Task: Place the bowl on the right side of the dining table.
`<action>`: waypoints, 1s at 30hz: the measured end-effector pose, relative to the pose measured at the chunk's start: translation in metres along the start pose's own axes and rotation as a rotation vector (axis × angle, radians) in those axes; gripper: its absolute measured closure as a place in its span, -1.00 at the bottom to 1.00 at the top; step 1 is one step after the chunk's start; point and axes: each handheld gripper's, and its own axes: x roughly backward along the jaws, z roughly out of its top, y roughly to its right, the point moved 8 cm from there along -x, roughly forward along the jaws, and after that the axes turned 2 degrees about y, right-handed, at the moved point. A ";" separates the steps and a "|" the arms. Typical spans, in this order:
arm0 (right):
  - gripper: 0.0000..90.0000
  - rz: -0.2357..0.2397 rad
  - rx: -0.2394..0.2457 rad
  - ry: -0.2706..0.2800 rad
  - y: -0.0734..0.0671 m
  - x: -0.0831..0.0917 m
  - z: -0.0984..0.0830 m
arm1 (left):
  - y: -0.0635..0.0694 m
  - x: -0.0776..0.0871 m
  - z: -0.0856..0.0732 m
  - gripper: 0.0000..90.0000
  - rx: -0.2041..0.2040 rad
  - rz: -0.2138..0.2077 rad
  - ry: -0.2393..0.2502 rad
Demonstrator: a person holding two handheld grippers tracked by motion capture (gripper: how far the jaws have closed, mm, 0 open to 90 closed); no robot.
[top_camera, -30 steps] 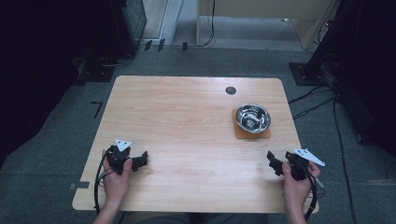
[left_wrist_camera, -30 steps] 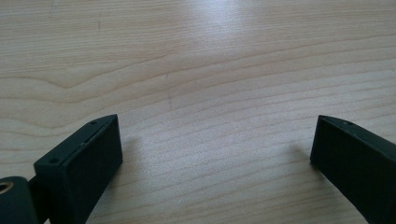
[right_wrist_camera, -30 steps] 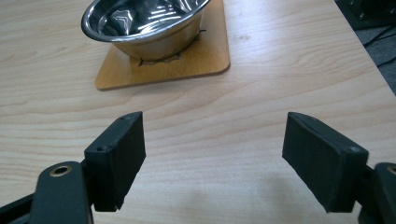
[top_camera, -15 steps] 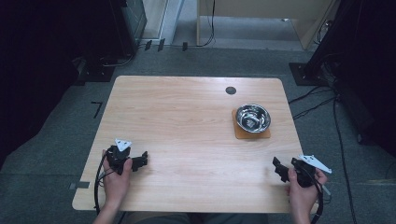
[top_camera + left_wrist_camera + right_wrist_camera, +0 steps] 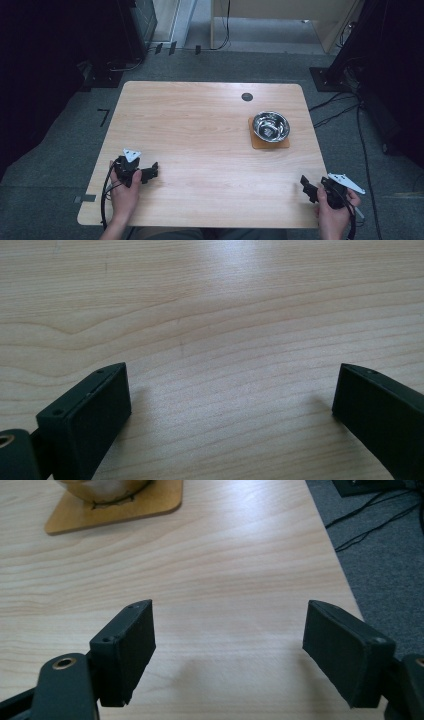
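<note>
1. The high view looked forward and down from above the person's side, taking in the whole table (image 5: 200, 125) and the floor around it.
2. The left gripper view sat close over bare wood, looking along the left gripper (image 5: 230, 405).
3. The right gripper view looked along the right gripper (image 5: 227, 645); beyond its tips lay the coaster (image 5: 125, 505), which the high view also took in.

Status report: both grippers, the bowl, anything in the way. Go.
Left gripper open, empty, low over the table. Right gripper open, empty, near right edge. Steel bowl on its wooden coaster, untouched. Path clear.
</note>
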 end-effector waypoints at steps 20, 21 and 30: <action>-0.62 -0.078 0.123 -0.050 0.004 -0.004 -0.012 | 0.000 0.000 0.000 -0.96 0.000 0.000 0.000; -0.64 -0.089 0.148 -0.058 0.003 -0.005 -0.013 | 0.000 0.000 0.000 -0.95 0.000 0.000 0.000; -0.64 -0.087 0.151 -0.059 0.002 -0.005 -0.013 | 0.000 0.000 0.000 -0.95 0.000 0.000 0.000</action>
